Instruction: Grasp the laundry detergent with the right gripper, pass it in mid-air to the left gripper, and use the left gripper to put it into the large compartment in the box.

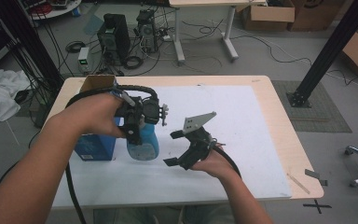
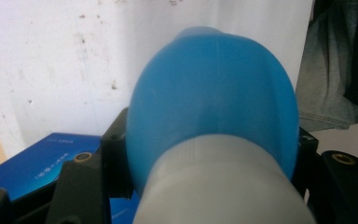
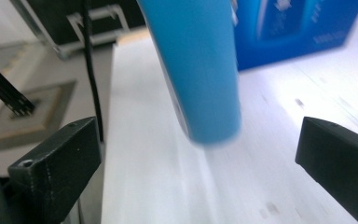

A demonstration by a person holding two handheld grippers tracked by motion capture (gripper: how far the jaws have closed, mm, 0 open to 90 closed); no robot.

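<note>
A light blue plastic bottle point(image 1: 143, 142) hangs upright just above the white mat, held near its top by my left gripper point(image 1: 140, 120), which is shut on it. In the left gripper view the bottle point(image 2: 214, 102) bulges out between the jaws, with its white neck at the bottom. My right gripper point(image 1: 178, 148) stands open to the right of the bottle, its jaws wide apart and pointed at it. In the right gripper view the bottle point(image 3: 200, 70) hangs a little way ahead of the spread fingers point(image 3: 56, 163).
A dark blue carton point(image 1: 95, 142) stands on the mat just left of the bottle, with an open brown cardboard box point(image 1: 98, 83) behind it. The white mat point(image 1: 242, 140) covers most of the wooden table point(image 1: 289, 140). Cables trail from both grippers.
</note>
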